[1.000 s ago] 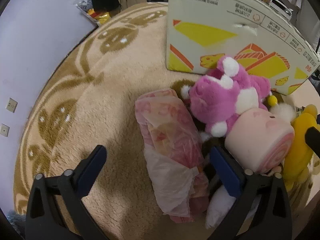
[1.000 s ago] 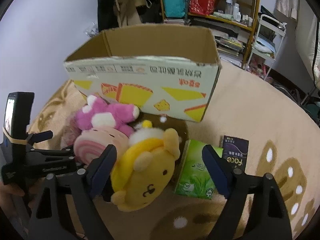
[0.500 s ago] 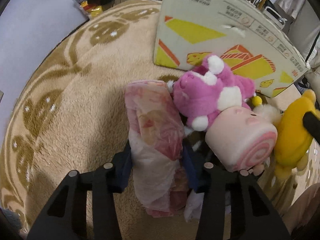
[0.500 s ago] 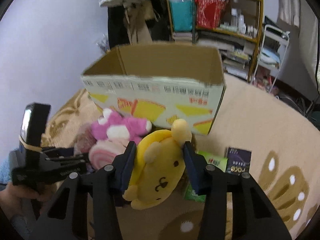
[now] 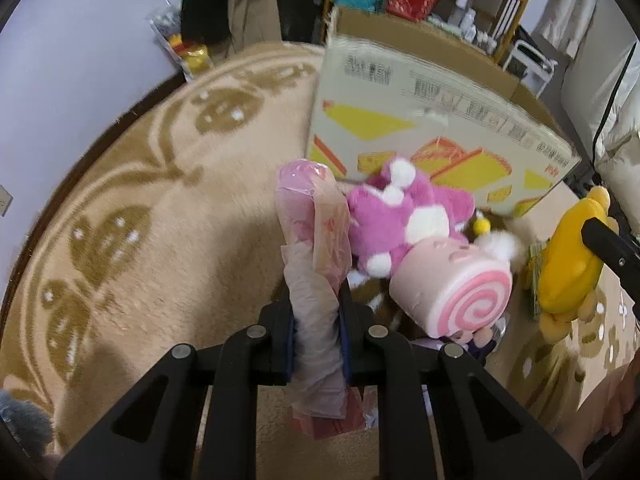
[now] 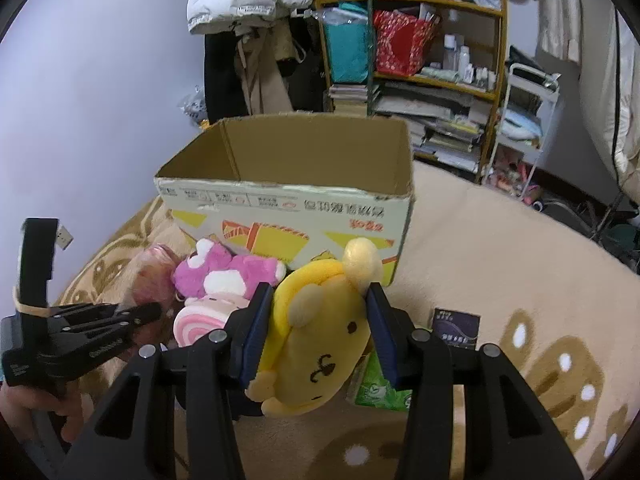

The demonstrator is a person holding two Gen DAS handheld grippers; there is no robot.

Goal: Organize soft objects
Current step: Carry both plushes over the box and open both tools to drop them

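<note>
Pink plastic-wrapped bundle, a second ago lying between my spread left gripper, is now pinched in it and lifted off the rug; yellow plush dog likewise squeezed in my right gripper, both ready for the cardboard box beyond. Magenta plush and swirl-roll plush remain against the box front. Box floor unseen; green packet half-hidden under the dog.
</note>
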